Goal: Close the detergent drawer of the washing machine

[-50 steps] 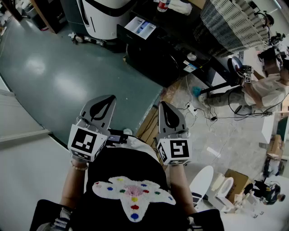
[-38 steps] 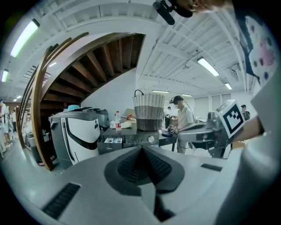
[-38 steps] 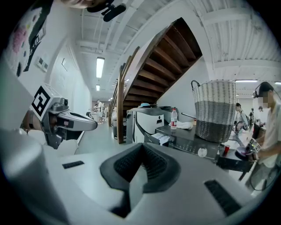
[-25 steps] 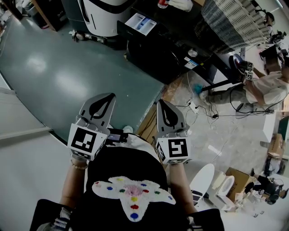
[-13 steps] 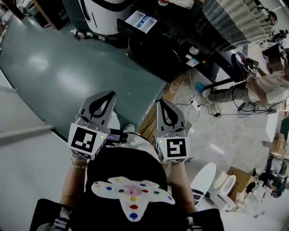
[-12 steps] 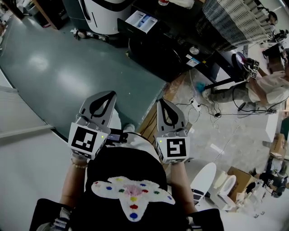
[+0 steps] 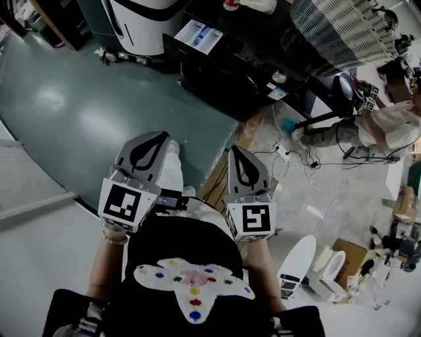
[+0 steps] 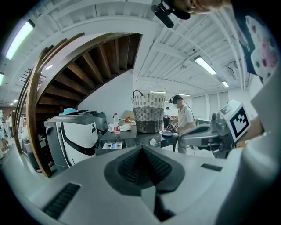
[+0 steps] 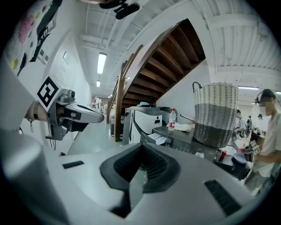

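**A:** Stepped closer since a second ago. Swung a white trouser leg (image 7: 172, 170) forward beneath the left gripper (image 7: 152, 138) and carried that gripper slightly ahead.

**B:** Gripping nothing, though. Pinched fully together on the left, same on the right gripper (image 7: 239, 153). Empty both, held side by side just out from the chest.

**A:** Spotted the detergent drawer (image 7: 199, 35)? Sticking out of the black washing machine (image 7: 230, 76), pale tray facing up, far across the green floor (image 7: 79, 112), beside a white appliance (image 7: 141, 20).

**B:** Well apart from either tip. Reads as approach only, with no contact yet.

**A:** So keep walking and square up to the machine's front. Leave the jaws closed for a blunt pushing tip.

**B:** Meet the drawer's front face near its middle and press straight along the slide, never sideways. Probably binds if shoved off-centre.

**A:** Ease off once flush, no slamming. Watch those cables (image 7: 289, 158) off to the right of the path too.

**B:** Favour the left side, seemingly nearer the drawer's line. Keep the other one clear of the wicker basket (image 7: 342, 29) on top.
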